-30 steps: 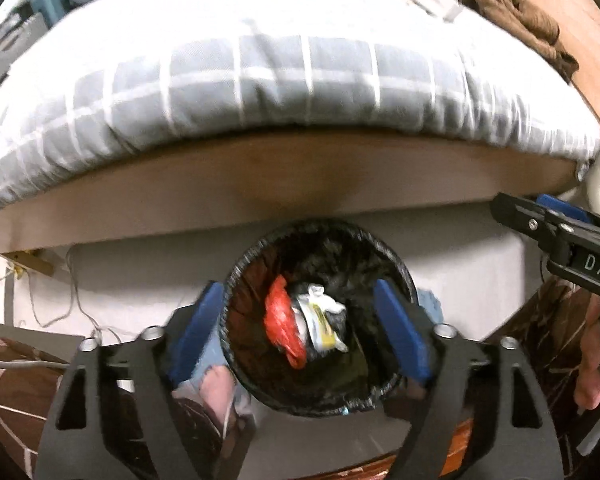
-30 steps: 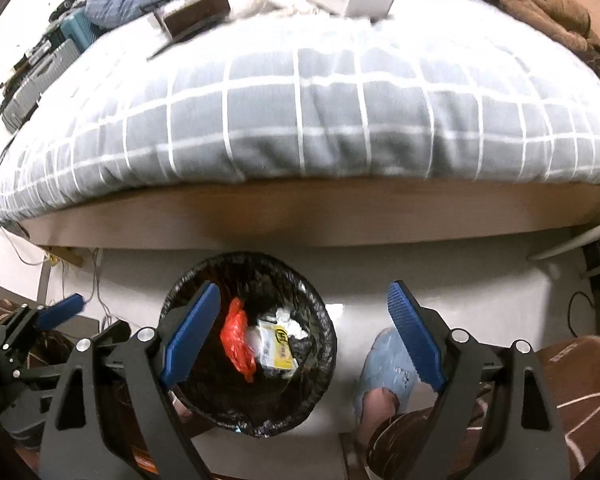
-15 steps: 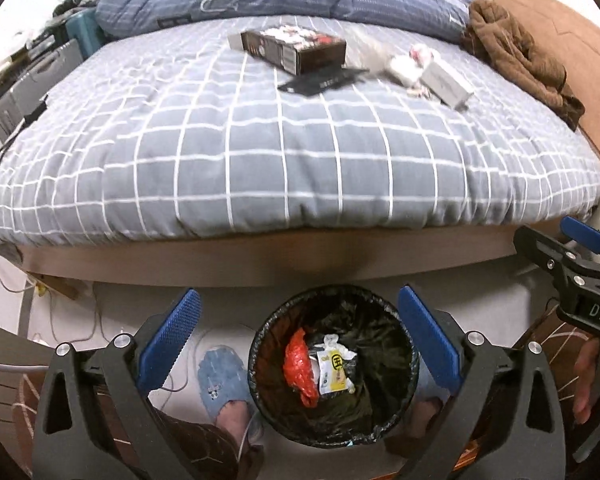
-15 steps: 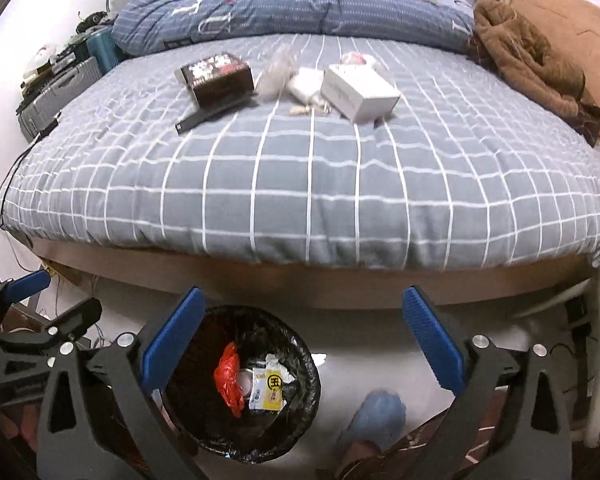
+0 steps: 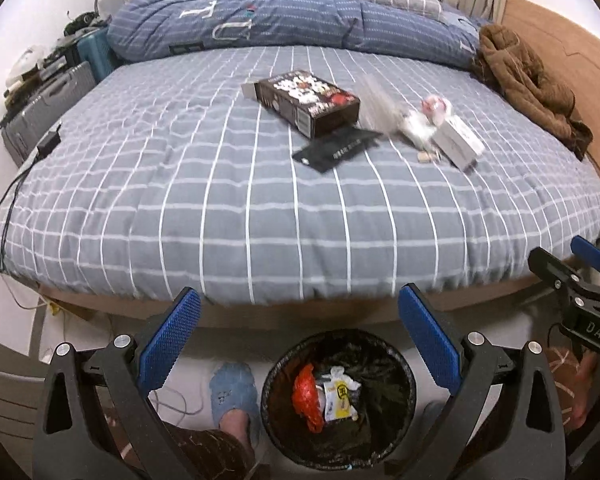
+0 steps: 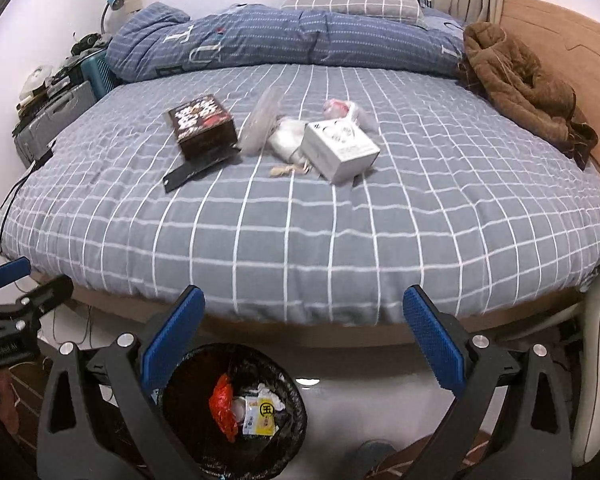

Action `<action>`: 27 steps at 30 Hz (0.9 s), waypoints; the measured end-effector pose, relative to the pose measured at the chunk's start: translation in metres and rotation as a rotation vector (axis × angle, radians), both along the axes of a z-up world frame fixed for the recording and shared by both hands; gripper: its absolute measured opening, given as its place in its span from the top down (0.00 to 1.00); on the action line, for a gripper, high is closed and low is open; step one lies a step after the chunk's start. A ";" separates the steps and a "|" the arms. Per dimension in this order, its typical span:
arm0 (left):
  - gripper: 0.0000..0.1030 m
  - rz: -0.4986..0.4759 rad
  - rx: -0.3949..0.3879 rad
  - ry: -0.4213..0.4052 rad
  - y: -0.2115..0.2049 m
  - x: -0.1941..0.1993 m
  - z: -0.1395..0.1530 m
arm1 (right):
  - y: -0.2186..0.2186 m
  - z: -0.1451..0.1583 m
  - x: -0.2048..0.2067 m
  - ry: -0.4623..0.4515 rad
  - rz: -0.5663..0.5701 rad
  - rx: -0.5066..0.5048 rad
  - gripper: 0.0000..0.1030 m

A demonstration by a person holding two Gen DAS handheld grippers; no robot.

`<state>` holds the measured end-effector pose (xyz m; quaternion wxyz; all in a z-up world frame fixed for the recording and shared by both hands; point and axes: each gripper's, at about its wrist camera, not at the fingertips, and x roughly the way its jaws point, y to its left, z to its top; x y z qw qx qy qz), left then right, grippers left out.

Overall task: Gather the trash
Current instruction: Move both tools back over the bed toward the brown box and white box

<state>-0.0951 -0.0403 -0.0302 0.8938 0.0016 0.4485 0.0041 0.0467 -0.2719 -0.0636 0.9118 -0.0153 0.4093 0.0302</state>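
Note:
A black-lined trash bin stands on the floor by the bed's near edge, holding a red wrapper and a white-and-yellow packet. On the checked bed lie a dark box, a flat black sachet, clear plastic bags and a white box. My left gripper hangs open above the bin, empty. My right gripper is open too, just right of the bin, empty.
A folded blue duvet and a brown garment lie at the back of the bed. Suitcases and clutter stand at the left. A person's slippered foot rests beside the bin. A cable trails off the bed's left edge.
Both grippers rose and tilted up from the bin, so the bed top with its litter came into view. Their jaws widened a little.

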 end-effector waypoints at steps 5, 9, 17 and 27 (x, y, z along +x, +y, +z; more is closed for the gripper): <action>0.06 0.015 -0.016 -0.004 0.003 0.038 0.004 | -0.008 0.004 0.026 -0.011 -0.012 -0.009 0.07; 0.06 0.021 -0.036 -0.003 0.000 0.076 0.007 | -0.015 0.005 0.054 -0.011 -0.022 -0.014 0.07; 0.06 0.019 -0.047 -0.008 -0.026 0.158 0.014 | -0.031 0.004 0.112 -0.016 -0.038 -0.019 0.07; 0.06 0.075 -0.079 0.066 -0.036 0.253 -0.011 | -0.039 -0.014 0.169 -0.004 -0.008 -0.011 0.07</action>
